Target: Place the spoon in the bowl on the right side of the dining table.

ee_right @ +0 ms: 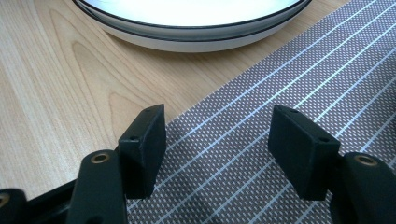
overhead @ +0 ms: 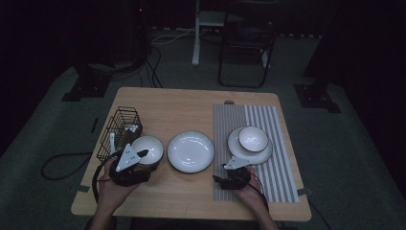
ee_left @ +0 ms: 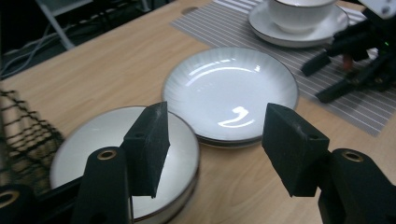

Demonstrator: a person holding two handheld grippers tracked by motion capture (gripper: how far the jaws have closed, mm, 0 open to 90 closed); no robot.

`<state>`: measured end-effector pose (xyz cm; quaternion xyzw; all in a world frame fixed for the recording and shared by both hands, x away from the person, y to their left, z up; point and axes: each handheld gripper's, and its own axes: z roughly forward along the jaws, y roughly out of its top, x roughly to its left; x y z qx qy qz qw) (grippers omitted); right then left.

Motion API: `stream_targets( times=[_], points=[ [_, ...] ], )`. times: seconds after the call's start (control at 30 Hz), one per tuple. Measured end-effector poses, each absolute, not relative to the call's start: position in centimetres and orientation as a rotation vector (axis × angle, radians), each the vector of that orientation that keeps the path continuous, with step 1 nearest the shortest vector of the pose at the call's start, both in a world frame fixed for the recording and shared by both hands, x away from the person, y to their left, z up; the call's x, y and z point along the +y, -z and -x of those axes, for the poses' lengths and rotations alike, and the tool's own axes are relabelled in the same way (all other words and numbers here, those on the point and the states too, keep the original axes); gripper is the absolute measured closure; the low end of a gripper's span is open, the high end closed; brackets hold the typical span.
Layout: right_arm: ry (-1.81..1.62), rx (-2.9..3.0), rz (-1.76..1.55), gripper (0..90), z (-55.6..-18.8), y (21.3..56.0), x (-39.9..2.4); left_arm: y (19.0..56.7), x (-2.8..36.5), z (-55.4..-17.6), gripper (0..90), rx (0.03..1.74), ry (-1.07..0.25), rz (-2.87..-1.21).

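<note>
1. A wire basket stands at the desk's left edge, its long axis running near to far.
2. Just right of it sits a bowl, mouth up; the left gripper hovers over its near rim, jaws open and empty.
3. A plate lies mid-desk, bare wood near it.
4. On the striped mat, the right gripper rests, jaws open, empty.
5. Far right, a cup sits on a saucer.
</note>
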<state>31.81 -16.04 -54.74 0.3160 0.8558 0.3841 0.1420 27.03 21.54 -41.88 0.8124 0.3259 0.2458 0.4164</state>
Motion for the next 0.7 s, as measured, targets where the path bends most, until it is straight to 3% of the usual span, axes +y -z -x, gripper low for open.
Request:
stream_targets(
  times=[0.7],
  points=[
    [-1.108,2.47,-0.913,36.8,-31.8,54.7,-16.0,40.4,25.9,-26.8,42.3,0.925,-0.76,-2.016]
  ],
)
